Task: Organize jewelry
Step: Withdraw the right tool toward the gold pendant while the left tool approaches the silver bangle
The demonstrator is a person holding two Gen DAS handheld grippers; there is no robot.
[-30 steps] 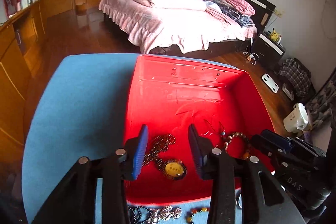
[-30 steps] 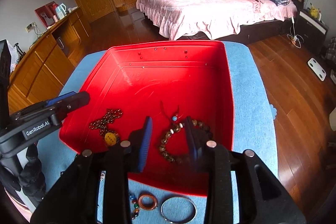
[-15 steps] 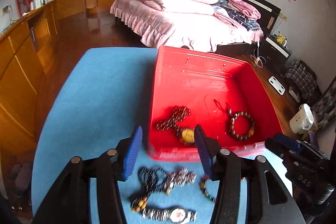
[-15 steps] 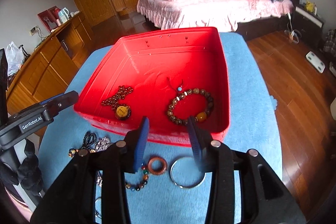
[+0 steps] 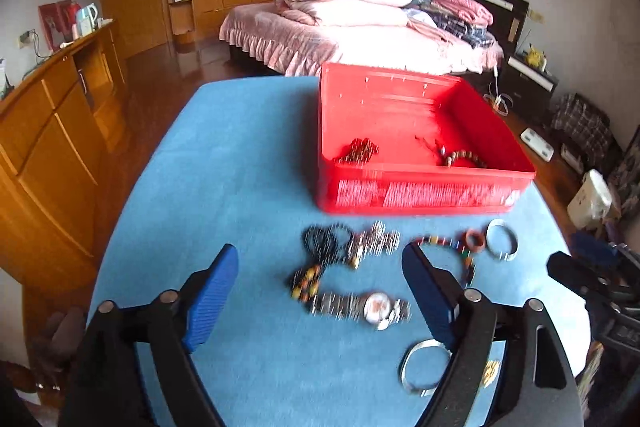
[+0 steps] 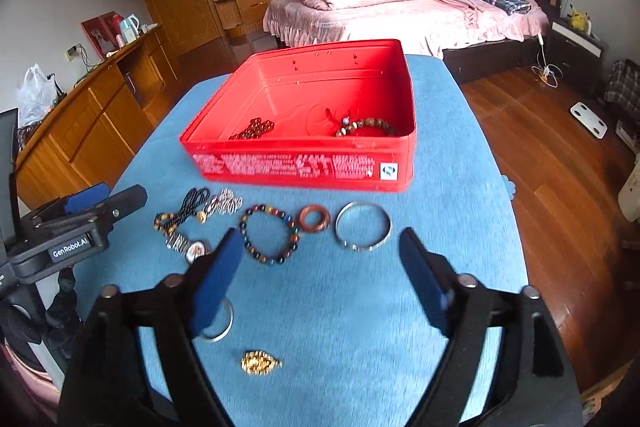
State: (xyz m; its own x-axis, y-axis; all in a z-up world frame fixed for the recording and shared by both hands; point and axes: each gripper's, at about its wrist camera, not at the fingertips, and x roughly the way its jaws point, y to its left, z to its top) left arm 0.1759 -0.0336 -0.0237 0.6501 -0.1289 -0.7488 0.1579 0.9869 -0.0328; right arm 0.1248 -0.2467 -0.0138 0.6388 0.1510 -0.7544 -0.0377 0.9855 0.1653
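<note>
Here, both the left gripper [image 5: 320, 291] and the right gripper [image 6: 320, 267] hang with fingers spread wide and holding nothing above the blue table [image 6: 360, 327], while the red tin [image 6: 304, 163] holds a dark bead necklace [image 6: 254, 129] and a brown bead bracelet [image 6: 366, 127], and just before its near wall lie a wristwatch [image 5: 366, 307], a multicoloured bead bracelet [image 6: 270, 233] and a silver bangle [image 6: 362, 225].

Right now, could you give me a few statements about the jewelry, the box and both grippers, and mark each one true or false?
1. The red box holds a beaded bracelet. True.
2. The watch lies inside the box. False: it lies on the blue cloth.
3. The left gripper is open and holds nothing. True.
4. The right gripper grips the silver bangle. False: it is open, and the bangle lies on the cloth.
5. A small gold piece lies on the cloth. True.
</note>
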